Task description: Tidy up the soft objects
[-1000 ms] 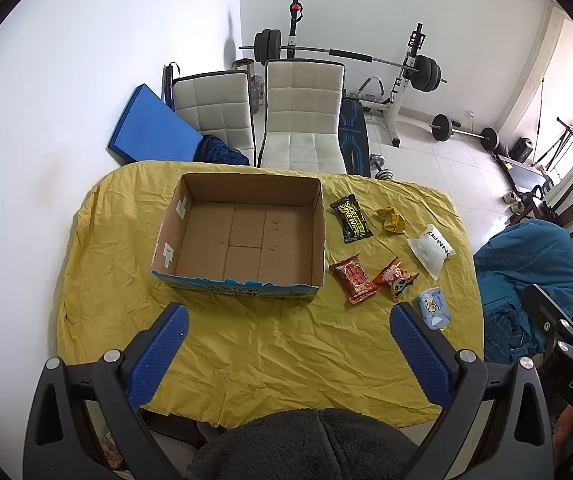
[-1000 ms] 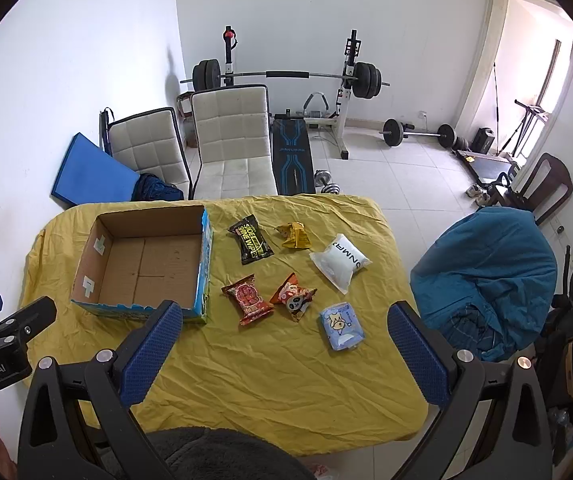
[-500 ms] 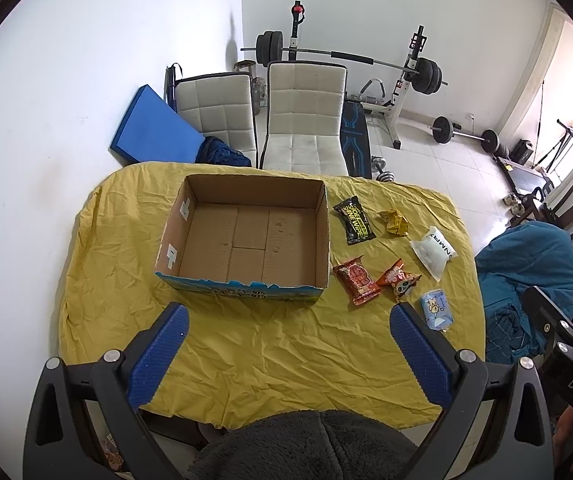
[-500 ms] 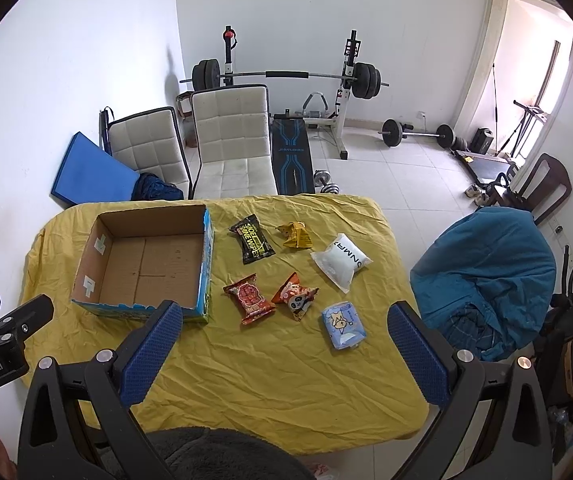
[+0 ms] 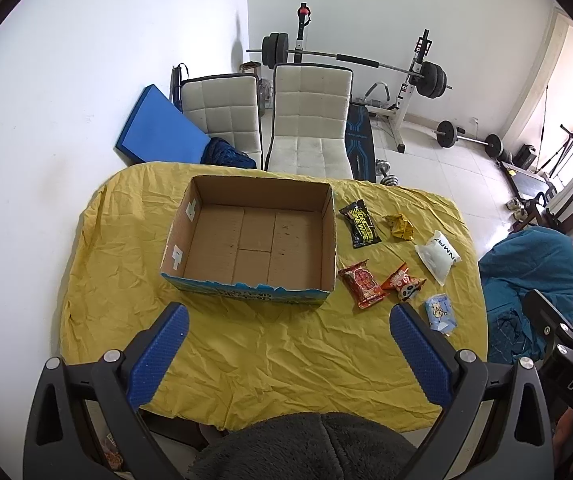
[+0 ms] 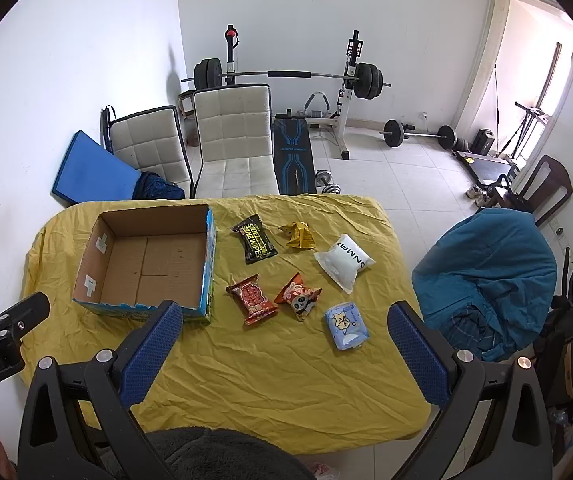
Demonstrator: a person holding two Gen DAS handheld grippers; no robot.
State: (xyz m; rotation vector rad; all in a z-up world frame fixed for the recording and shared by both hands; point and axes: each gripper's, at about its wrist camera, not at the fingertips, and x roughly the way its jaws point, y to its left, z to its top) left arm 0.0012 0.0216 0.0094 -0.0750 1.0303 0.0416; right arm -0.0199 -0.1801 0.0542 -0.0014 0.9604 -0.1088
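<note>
My table [image 6: 246, 380], draped in a yellow cloth, carries a cardboard box [image 5: 252, 240] with nothing inside. To its right lie six soft packets, all apart from the box: a white pouch [image 6: 344, 261], a black wipes packet [image 6: 254, 239], a red snack bag [image 6: 252, 298], an orange panda bag [image 6: 300, 296], a pale blue tissue pack [image 6: 345, 325] and a yellow wrapper [image 6: 298, 235]. I hold my left gripper [image 5: 286, 318] and right gripper [image 6: 284, 316] above the near edge, both spread wide and grasping nothing.

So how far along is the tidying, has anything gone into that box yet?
Nothing done yet: the cardboard box is empty. Nothing is in hand either; the left gripper and right gripper are both open, above the table. All six soft packets, from the black wipes pack to the blue tissue pack, lie on the yellow cloth.
</note>
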